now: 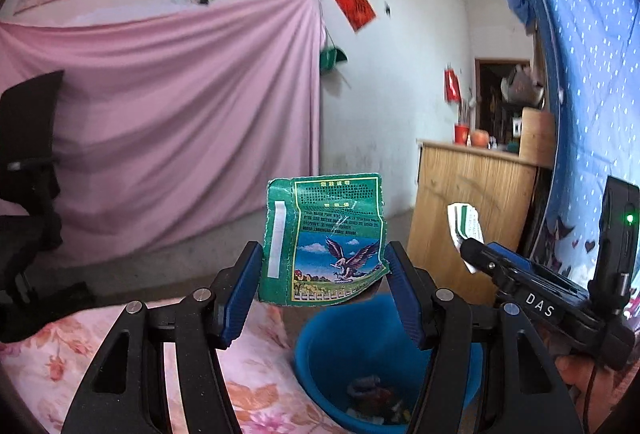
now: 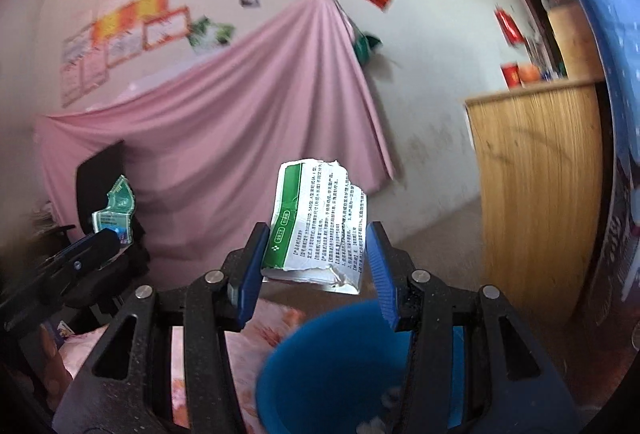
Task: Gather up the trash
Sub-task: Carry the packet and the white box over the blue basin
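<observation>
Left wrist: left tongs clamp green packet | right tongs clamp white wrapper (near level)

White wall, pink draped sheet, wooden cabinet, black chair.

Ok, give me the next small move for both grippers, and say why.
Probably carry both a little further forward over the blue bucket, then open. The left gripper holds the green eagle packet, the right gripper the white printed wrapper, and the bucket sits just below and ahead.
</observation>
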